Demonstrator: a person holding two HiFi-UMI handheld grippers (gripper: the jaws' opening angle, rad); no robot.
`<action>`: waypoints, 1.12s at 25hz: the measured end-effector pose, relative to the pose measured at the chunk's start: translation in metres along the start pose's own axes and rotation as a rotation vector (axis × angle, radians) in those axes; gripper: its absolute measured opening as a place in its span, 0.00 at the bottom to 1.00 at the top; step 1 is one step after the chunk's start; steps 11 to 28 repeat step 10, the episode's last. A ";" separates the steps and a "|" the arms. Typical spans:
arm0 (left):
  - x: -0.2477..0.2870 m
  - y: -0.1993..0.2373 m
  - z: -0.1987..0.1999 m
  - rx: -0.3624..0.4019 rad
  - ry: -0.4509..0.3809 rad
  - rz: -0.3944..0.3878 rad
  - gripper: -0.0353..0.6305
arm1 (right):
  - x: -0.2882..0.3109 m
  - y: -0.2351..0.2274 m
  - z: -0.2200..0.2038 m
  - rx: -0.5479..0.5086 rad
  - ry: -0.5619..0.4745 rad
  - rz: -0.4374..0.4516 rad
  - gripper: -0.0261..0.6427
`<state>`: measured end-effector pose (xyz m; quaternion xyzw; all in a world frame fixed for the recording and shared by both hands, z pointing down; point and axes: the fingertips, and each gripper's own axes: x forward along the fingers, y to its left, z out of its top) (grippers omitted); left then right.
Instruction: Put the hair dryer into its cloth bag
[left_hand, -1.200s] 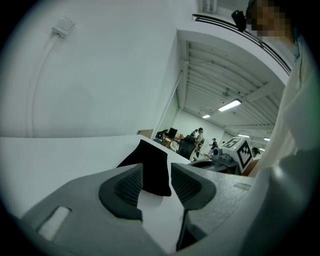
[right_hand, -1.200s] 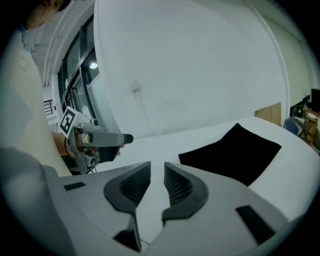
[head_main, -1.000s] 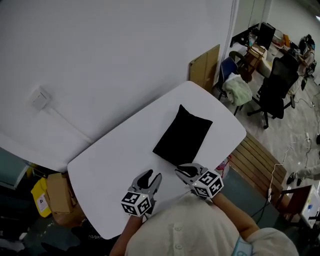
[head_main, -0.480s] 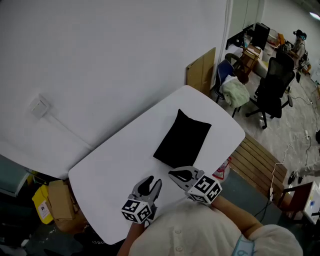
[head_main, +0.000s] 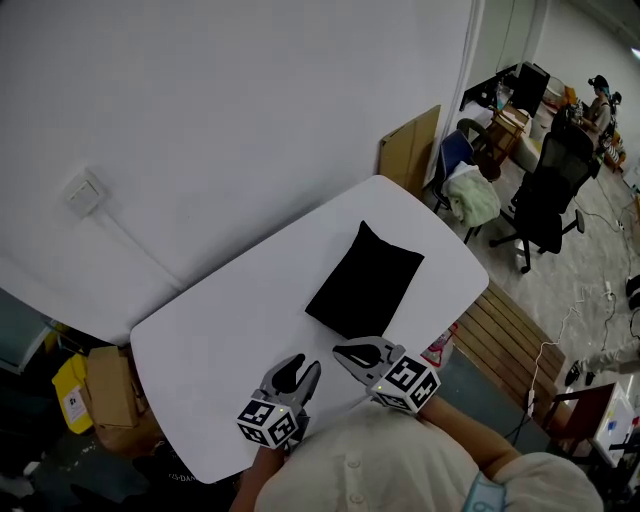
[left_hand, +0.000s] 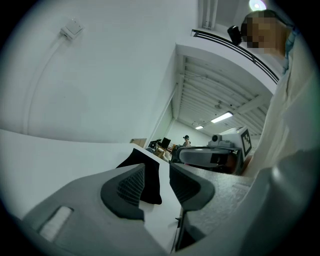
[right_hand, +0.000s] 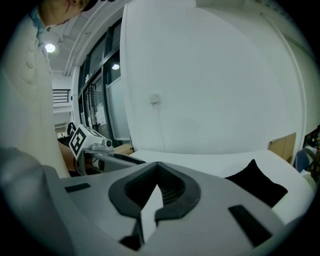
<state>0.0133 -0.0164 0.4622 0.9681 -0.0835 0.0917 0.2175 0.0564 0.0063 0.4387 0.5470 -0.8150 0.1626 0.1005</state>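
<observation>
Since a second earlier, our right tool (head_main: 342, 351) had drawn its jaws fully together on nothing and drifted slightly toward the lower left of the head view. Our left tool (head_main: 298, 366) kept a narrow, empty gap. Mid-frame on the white worktop (head_main: 230, 330), the black cloth bag (head_main: 365, 278) lay flat and unmoved; we could not tell what it held.

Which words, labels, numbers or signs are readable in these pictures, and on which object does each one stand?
No word or number is readable.
Left gripper and right gripper: square black-and-white markers, no letters.
Label on the yellow box: too small to read.
Black cloth bag: no print visible.
</observation>
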 end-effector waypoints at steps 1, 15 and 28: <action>-0.001 0.000 0.000 -0.001 -0.003 -0.001 0.29 | 0.000 0.001 -0.001 0.001 0.003 0.004 0.06; -0.004 -0.001 -0.006 -0.007 0.001 -0.007 0.29 | 0.003 0.008 -0.006 -0.003 0.020 0.027 0.06; -0.004 -0.001 -0.006 -0.007 0.001 -0.007 0.29 | 0.003 0.008 -0.006 -0.003 0.020 0.027 0.06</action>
